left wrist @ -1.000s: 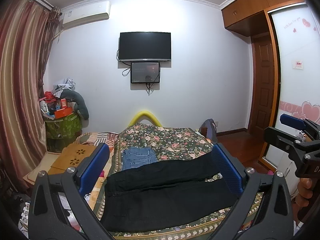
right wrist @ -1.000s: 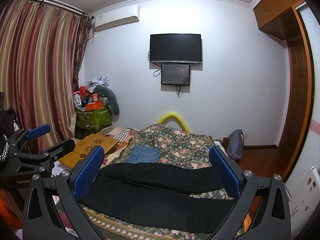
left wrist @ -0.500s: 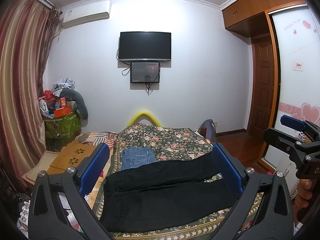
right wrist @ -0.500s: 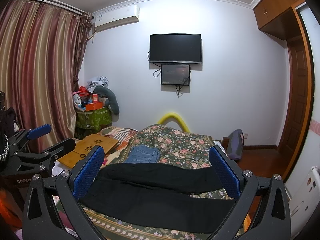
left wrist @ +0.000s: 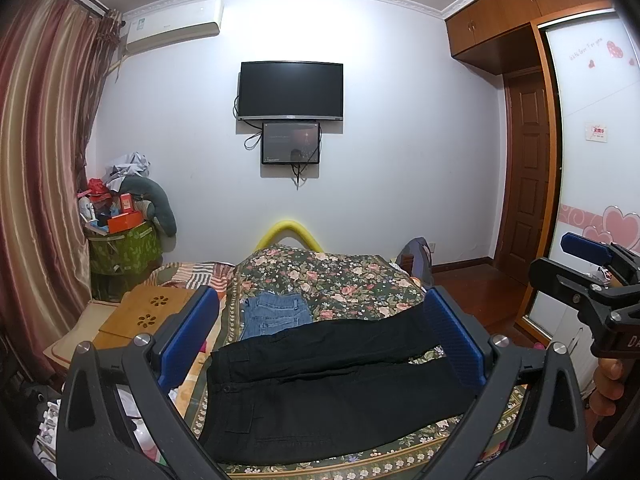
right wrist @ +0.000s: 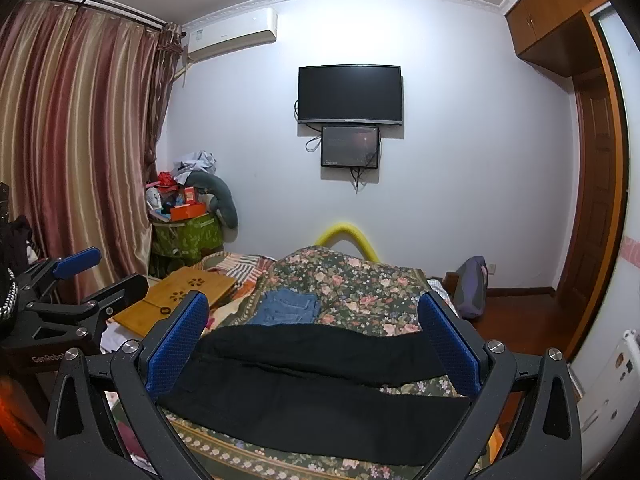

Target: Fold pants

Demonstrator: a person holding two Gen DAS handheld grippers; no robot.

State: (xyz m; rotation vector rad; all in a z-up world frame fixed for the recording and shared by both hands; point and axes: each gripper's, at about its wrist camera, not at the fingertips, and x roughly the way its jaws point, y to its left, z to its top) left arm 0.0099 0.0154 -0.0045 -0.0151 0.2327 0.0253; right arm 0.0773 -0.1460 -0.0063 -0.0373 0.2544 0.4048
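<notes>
Black pants [left wrist: 328, 384] lie spread flat across the near end of the floral bedspread [left wrist: 332, 276], waist at the left, both legs running to the right. They also show in the right wrist view [right wrist: 316, 384]. My left gripper [left wrist: 320, 332] is open and empty, held above and in front of the pants. My right gripper [right wrist: 314, 336] is open and empty too, held above the pants. Each gripper shows at the edge of the other's view, the right one [left wrist: 592, 280] and the left one [right wrist: 68, 280].
Folded blue jeans [left wrist: 276, 314] lie on the bed just beyond the pants. A wooden lap desk [left wrist: 148, 312] rests left of the bed. A cluttered green box [left wrist: 124, 244] stands by the curtain. A bag [right wrist: 472, 284] sits on the floor at the right, near the wardrobe [left wrist: 592, 128].
</notes>
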